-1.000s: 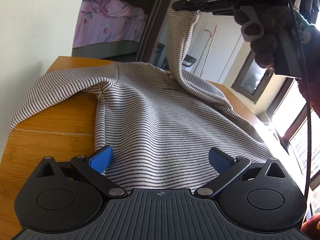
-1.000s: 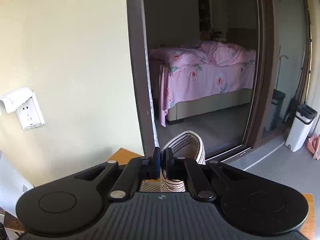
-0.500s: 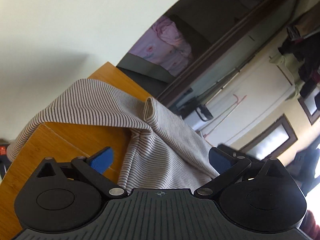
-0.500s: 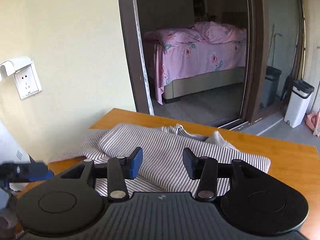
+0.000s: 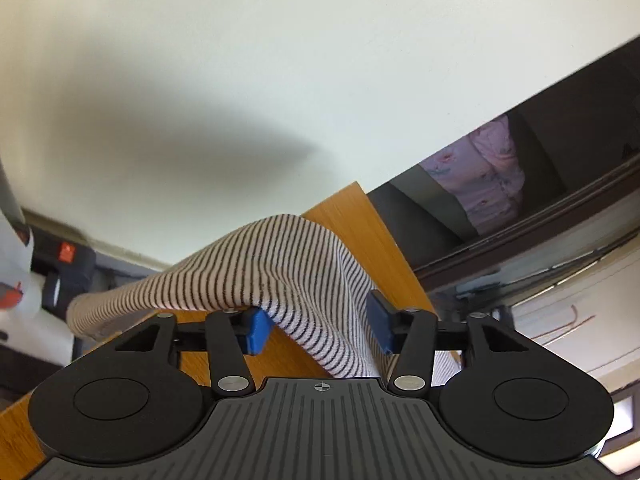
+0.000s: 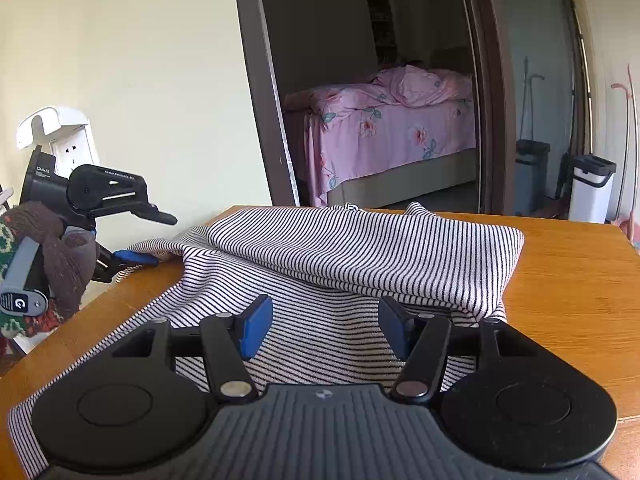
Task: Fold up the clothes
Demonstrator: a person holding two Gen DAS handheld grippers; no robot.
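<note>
A black-and-white striped shirt [image 6: 360, 256] lies on the wooden table [image 6: 568, 280], its right side folded over the middle. My right gripper [image 6: 320, 328] is open and empty, hovering over the shirt's near part. My left gripper [image 5: 318, 326] is open with the shirt's left sleeve [image 5: 256, 272] lying between its blue pads, draped over the left one. In the right wrist view the left gripper [image 6: 132, 240] sits at the table's left edge, one finger above and one below the sleeve end.
A wall with a socket [image 6: 68, 148] stands behind the table's left side. A doorway opens onto a bed with pink covers [image 6: 392, 120]. A white bin [image 6: 592, 188] stands at the right. A power strip [image 5: 64, 256] lies below the table's left edge.
My right gripper let go of the shirt's side, which now lies folded over, and drew back open. My left gripper swung left to the sleeve, its jaws narrower than before.
</note>
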